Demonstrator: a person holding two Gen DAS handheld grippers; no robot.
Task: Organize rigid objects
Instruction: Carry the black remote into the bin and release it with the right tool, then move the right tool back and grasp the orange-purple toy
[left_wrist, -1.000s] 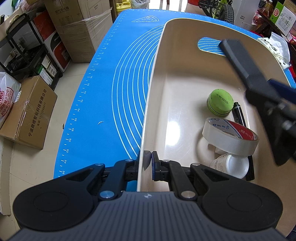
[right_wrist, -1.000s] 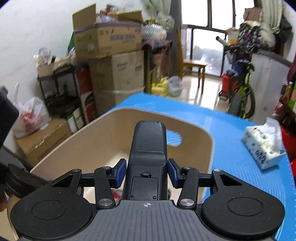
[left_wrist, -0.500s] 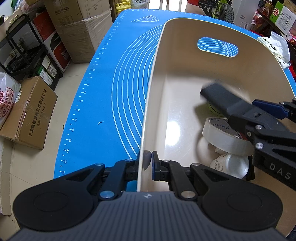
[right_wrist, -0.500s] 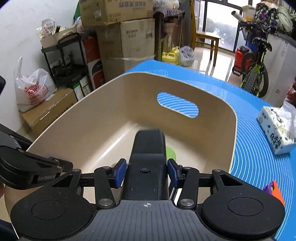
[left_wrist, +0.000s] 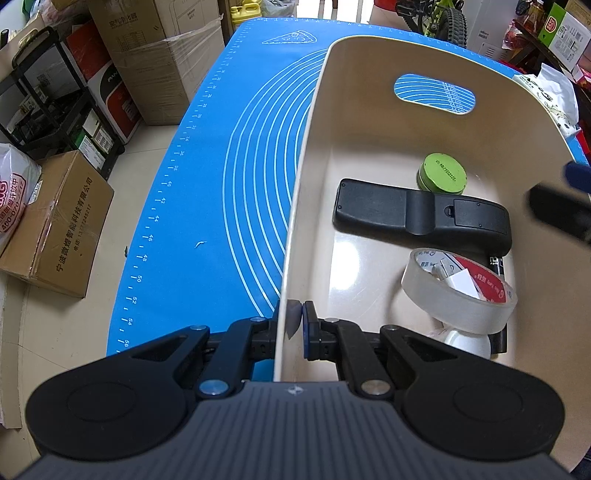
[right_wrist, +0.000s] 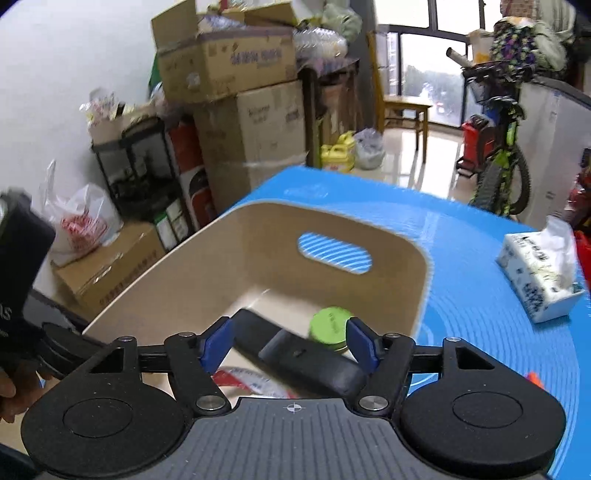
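Blue mat (left_wrist: 207, 177) under beige bin (left_wrist: 295, 206); cartons (right_wrist: 258, 125), bicycle (right_wrist: 498, 162) behind. Left gripper (left_wrist: 291, 319) clamped on bin wall; right gripper (right_wrist: 291, 343) spread wide, empty, above bin. Remote (left_wrist: 421, 218) flat inside touching green tin (left_wrist: 441, 177), beside tape roll (left_wrist: 458, 291); tissue pack (right_wrist: 539, 277) only in right view.

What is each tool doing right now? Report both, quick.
Left tool: closed on the bin wall.
Right tool: open, holding nothing; the remote lies in the bin.
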